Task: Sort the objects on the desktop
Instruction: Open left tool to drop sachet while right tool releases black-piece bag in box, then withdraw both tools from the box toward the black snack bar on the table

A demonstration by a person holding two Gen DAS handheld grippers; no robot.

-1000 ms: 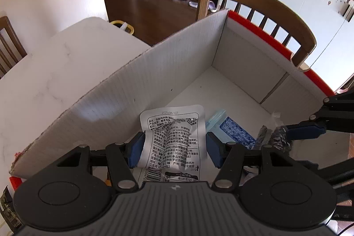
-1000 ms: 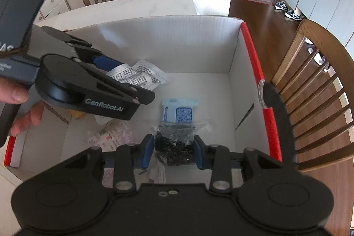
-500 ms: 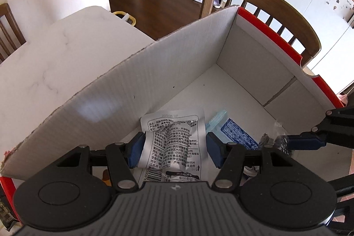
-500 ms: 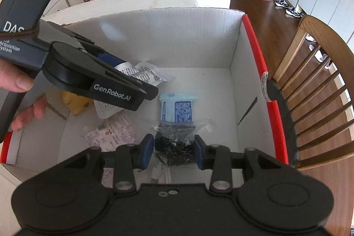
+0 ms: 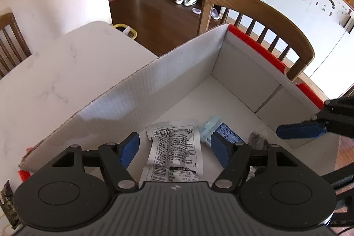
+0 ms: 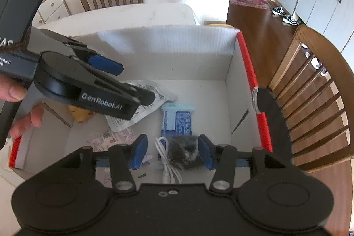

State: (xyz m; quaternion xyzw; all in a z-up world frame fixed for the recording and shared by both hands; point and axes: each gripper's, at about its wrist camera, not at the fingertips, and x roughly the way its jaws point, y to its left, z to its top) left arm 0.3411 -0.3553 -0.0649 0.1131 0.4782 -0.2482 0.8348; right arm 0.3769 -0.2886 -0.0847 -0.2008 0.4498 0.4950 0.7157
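Both jaws spread, gripping nothing: left hand-held gripper [image 5: 174, 145] straddling the printed sachet [image 5: 176, 152], lengthwise ahead; right hand-held gripper [image 6: 172, 152] above the dark, blurred packet [image 6: 184, 152], probably released.

The box [image 5: 168, 90] is white corrugated cardboard, matt, its ribbing showing on the inner wall, with a red edge. Inside it, the printed sachet [image 5: 176, 154] looks like crinkled glossy foil and the dark bag [image 6: 184, 150] like clear shiny film. The chair [image 6: 309, 90] beside the box is smooth varnished wood.
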